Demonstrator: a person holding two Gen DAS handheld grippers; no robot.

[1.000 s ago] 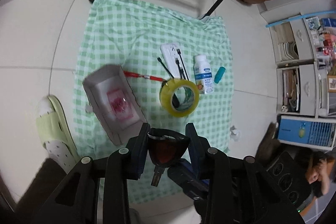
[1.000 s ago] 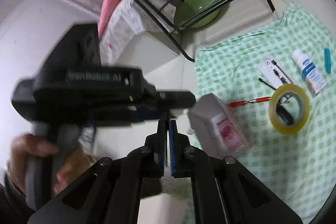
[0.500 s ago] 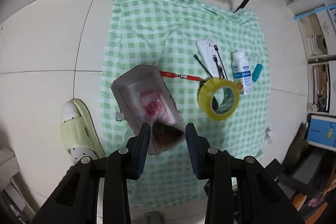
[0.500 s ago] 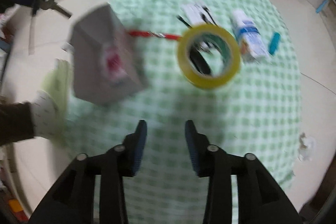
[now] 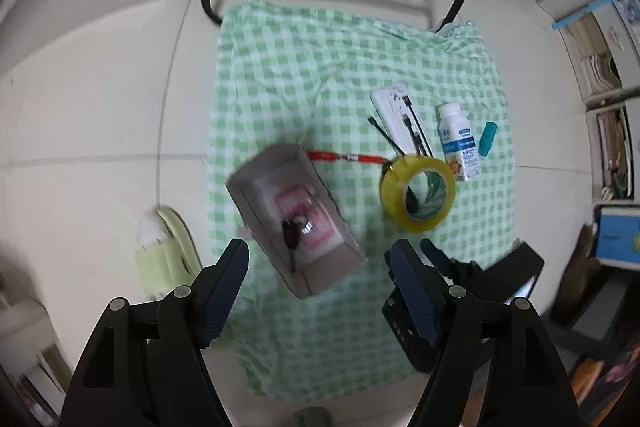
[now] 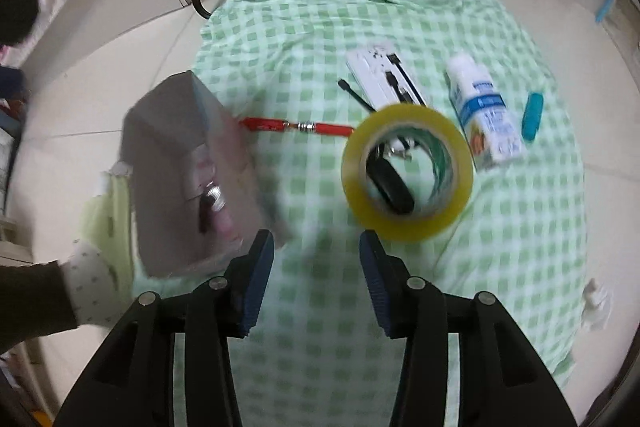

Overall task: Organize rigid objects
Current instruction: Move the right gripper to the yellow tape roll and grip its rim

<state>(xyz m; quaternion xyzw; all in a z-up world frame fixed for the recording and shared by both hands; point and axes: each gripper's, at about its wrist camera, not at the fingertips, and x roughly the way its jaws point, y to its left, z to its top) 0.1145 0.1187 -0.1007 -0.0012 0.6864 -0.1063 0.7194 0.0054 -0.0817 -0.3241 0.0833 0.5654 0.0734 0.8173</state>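
Left gripper [image 5: 319,257], lower centre, jaws just opened wide, empty, above the cardboard box [image 5: 294,223]; the key [image 5: 290,237] lies inside. Right gripper [image 6: 316,253], jaws partly apart, empty, below the yellow tape roll [image 6: 408,173] on the checked cloth [image 6: 312,39].

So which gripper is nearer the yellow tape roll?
Right. The right gripper sits open just short of the tape roll; the left gripper hangs open above the cardboard box.
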